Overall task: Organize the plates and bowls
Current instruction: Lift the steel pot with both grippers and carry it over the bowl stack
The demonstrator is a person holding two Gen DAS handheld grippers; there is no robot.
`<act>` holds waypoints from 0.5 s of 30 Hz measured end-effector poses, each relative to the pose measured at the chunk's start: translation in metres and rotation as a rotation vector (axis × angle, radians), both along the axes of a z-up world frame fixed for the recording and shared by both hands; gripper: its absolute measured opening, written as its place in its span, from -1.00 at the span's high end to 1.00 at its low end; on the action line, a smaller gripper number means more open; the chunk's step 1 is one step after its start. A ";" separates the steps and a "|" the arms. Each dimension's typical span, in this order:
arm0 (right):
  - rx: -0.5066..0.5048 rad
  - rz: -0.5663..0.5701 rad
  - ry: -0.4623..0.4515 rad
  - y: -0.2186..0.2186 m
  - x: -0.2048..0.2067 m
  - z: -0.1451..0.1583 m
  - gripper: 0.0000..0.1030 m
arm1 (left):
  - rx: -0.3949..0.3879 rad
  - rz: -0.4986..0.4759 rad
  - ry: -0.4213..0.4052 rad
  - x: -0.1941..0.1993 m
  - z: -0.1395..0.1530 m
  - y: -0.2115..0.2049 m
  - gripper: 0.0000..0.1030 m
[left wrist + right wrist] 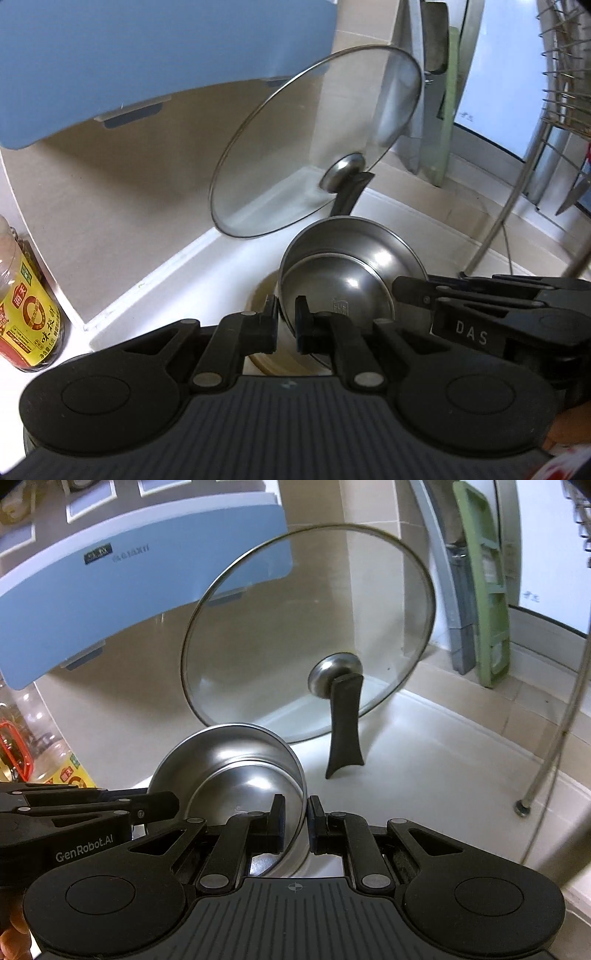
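Two nested steel bowls [347,269] are held tilted above a beige plate [266,354] on the white counter. My left gripper [286,321] is shut on the left rim of the outer bowl. My right gripper [297,821] is shut on the bowls' [236,760] right rim. Each gripper shows in the other's view: the right one at the right edge of the left wrist view [410,291], the left one at the left edge of the right wrist view [162,805].
A glass pot lid [306,635] with a black handle [345,723] leans against the tiled wall behind the bowls. A sauce bottle [26,317] stands at the left. A metal dish rack [554,110] is at the right. Green and grey boards [484,583] stand in the corner.
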State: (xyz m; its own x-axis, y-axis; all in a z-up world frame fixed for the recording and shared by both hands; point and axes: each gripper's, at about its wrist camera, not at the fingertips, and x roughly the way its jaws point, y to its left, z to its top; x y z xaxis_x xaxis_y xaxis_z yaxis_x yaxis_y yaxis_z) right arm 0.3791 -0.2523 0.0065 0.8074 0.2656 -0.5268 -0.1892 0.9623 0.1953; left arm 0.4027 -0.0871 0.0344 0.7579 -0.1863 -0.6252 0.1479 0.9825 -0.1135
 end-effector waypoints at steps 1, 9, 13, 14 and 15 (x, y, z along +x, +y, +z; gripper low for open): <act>-0.001 0.004 0.002 0.001 0.004 -0.001 0.75 | 0.001 0.005 0.004 0.002 -0.001 0.002 0.86; -0.006 0.014 0.027 0.004 0.017 -0.010 0.75 | 0.001 0.016 0.031 0.011 -0.010 0.005 0.85; -0.012 0.018 0.036 0.006 0.020 -0.011 0.76 | -0.002 0.019 0.043 0.012 -0.013 0.007 0.85; -0.013 0.018 0.037 0.007 0.020 -0.011 0.75 | -0.002 0.020 0.046 0.012 -0.014 0.008 0.85; -0.015 0.019 0.040 0.007 0.021 -0.012 0.76 | -0.001 0.021 0.049 0.013 -0.015 0.007 0.85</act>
